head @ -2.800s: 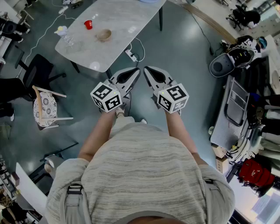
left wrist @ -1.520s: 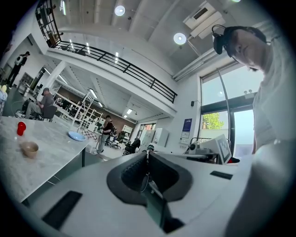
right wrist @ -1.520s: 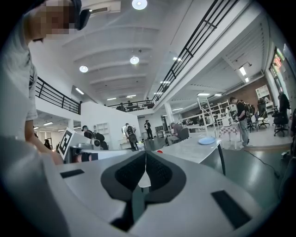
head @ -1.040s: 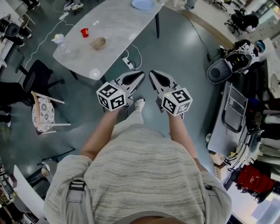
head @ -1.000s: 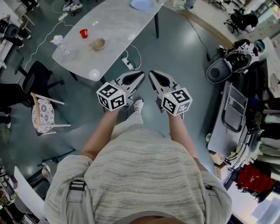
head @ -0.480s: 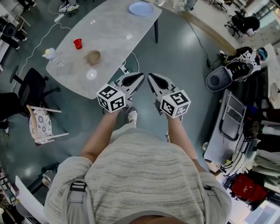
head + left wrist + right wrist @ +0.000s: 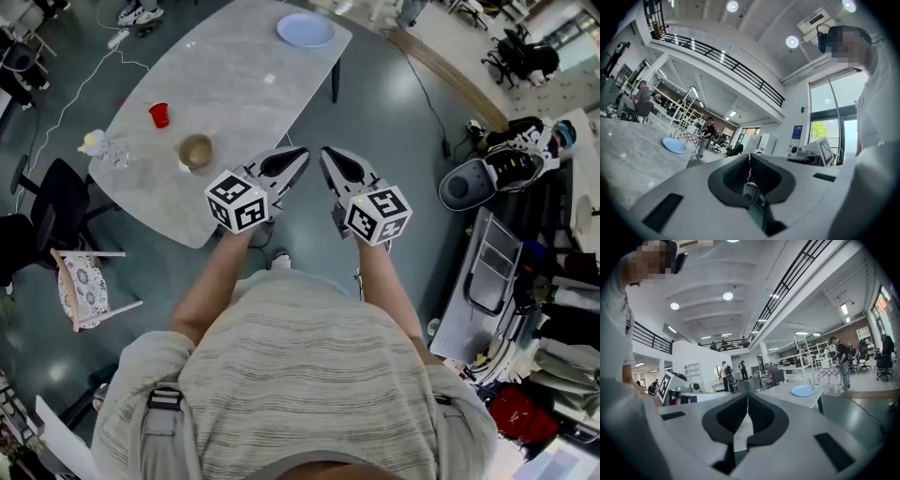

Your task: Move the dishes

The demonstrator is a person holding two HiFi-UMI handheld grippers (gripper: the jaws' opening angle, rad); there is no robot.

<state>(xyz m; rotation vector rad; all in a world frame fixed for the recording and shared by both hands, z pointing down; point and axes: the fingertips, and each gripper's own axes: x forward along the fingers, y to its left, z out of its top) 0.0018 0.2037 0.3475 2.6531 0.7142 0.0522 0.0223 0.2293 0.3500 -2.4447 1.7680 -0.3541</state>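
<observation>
Work is not yet started: the bowl and red cup are seen at the near left of the table, the blue plate at its far end. Fingers of the left gripper and right gripper are closed together, and nothing is held.

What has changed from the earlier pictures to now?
The person has walked toward the table, which now lies close before the left tongs and right tongs; the blue plate at its far end has come fully into view. Nothing was grasped or released. Both tongs stayed shut and empty; the red cup, bowl and bottle kept their places.
</observation>
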